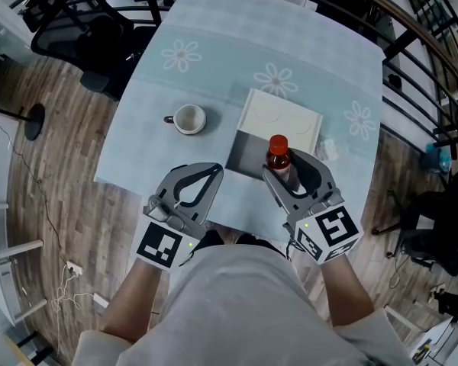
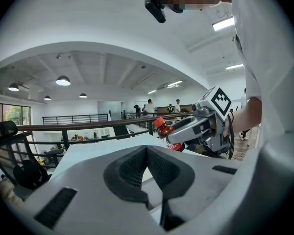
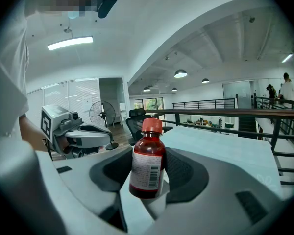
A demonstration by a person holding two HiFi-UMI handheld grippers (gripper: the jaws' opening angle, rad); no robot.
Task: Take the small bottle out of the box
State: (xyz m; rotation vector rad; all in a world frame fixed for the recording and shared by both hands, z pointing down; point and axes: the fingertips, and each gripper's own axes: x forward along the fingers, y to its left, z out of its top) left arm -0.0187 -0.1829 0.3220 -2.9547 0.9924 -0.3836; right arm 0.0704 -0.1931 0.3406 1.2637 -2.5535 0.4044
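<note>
In the head view, the right gripper is clamped on the small bottle above the near edge of the open white box, with a mug to the left on the table. In the left gripper view, the left gripper has its jaws pressed together with nothing between them. In the right gripper view, the red-capped bottle stands upright, pinched between the pads.
</note>
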